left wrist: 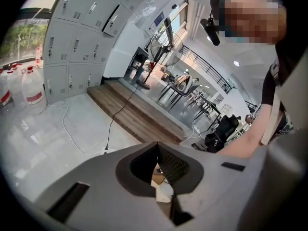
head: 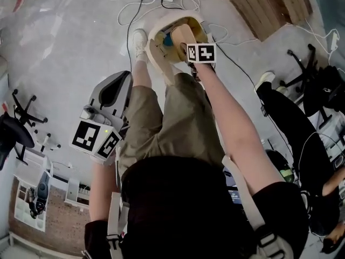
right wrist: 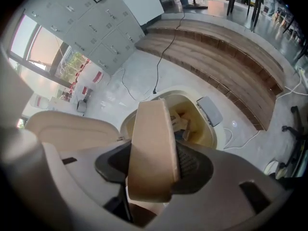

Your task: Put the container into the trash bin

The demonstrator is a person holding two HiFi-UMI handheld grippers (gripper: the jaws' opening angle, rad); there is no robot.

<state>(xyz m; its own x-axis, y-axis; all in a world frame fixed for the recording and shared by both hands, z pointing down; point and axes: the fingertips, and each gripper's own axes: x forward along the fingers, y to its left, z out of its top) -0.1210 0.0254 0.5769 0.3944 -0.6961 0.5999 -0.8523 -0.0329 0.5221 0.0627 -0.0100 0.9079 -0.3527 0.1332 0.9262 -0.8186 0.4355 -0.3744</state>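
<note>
Right gripper (right wrist: 154,167): jaws clamped on the container (right wrist: 150,129), a flat beige piece held on edge, one pad on each broad face. It sticks out well past the jaw tips.

Just left of the claw is the bin's raised lid (right wrist: 72,126), close to the container's side.

Straight beyond the tips is the trash bin (right wrist: 204,131), open, with cardboard scraps (right wrist: 180,124) already inside. The container hangs over the mouth, seemingly towards its near-left side rather than centred. It is not in yet.

Left gripper (left wrist: 157,148): jaws drawn together at the tips, nothing between them, held off to the side and well apart from the bin.

Farther out are a cable (right wrist: 163,57) on the floor and a wooden step (right wrist: 226,57).

Risks, as a judgement:
- Letting go this far off-centre could catch the long container on the near rim and tip it onto the floor.
- A nudge to the lid could swing it shut.
- The scraps could stop the container short, leaving it propped above the rim.
</note>
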